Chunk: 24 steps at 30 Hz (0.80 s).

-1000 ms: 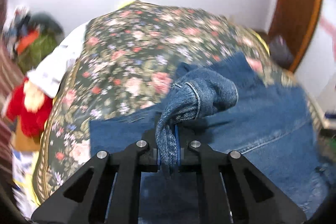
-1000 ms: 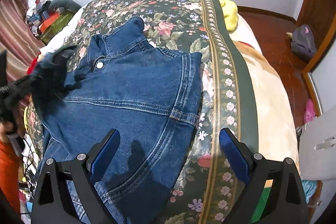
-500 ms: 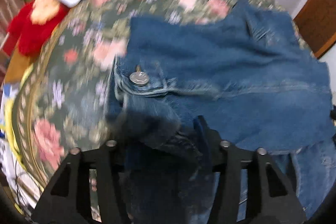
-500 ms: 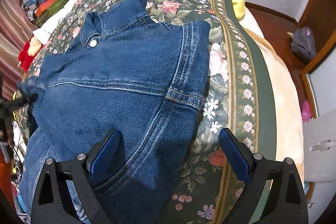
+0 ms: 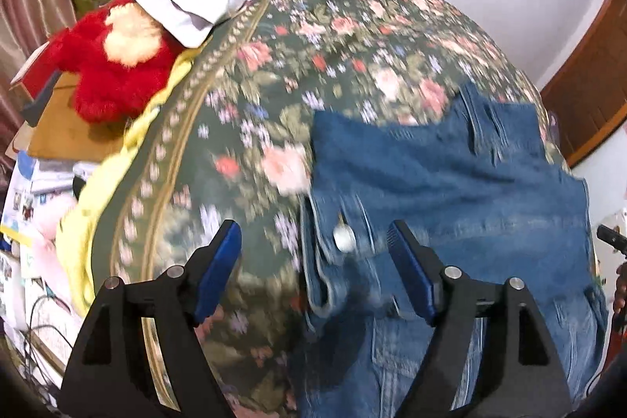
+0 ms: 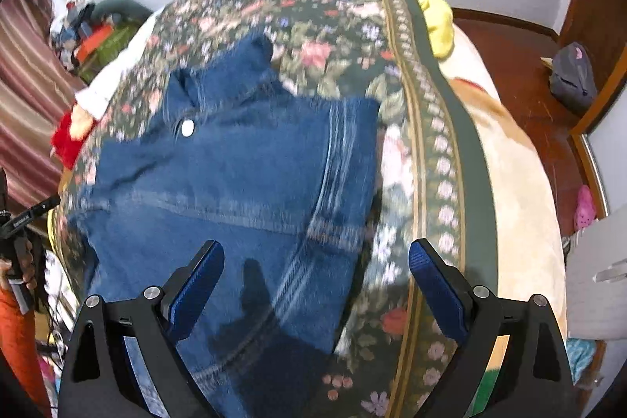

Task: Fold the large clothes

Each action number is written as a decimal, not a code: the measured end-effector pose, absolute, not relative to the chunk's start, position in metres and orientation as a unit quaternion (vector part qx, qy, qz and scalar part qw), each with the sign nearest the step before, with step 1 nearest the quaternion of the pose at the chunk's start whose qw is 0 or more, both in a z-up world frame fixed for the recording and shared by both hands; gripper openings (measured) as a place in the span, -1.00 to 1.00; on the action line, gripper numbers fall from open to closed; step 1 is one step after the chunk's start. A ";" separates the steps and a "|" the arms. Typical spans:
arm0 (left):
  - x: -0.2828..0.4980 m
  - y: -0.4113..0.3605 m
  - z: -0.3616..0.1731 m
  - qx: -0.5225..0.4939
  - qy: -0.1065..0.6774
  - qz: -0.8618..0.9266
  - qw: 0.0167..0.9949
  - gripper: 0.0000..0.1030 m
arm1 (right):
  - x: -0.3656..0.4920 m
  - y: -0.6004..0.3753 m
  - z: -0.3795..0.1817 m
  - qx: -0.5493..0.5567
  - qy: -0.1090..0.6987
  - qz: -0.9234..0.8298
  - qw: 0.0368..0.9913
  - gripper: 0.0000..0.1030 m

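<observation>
The denim jacket lies spread on the floral bedspread of the bed, under and ahead of both tools. The left tool has just been opening and stands released above the jacket's buttoned edge, pads clear. The right tool gapes empty over the jacket's near part.

The left black two-finger gripper with blue pads pointed steeply downward, its jaws just having opened, nothing clamped between them. The right black blue-padded gripper likewise stood wide apart, empty.

denim jacket hem cut off below, floral bedspread motion-blurred
</observation>
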State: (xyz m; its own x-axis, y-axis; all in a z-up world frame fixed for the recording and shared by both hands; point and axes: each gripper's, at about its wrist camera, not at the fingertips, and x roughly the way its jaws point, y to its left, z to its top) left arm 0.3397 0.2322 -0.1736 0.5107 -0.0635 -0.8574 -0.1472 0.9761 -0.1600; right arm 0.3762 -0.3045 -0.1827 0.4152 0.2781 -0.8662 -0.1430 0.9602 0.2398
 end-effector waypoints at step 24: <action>0.462 0.215 -0.255 -0.128 0.551 -0.033 0.824 -0.54 | 0.460 -0.291 -0.232 0.121 0.526 0.116 0.834 -0.41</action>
State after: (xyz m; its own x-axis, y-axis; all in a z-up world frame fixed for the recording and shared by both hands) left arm 0.4624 0.2154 -0.2548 0.3899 -0.1959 -0.8998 -0.0861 0.9651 -0.2474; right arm 0.4599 -0.2905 -0.2322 0.4205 0.3216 -0.8484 -0.0670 0.9435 0.3244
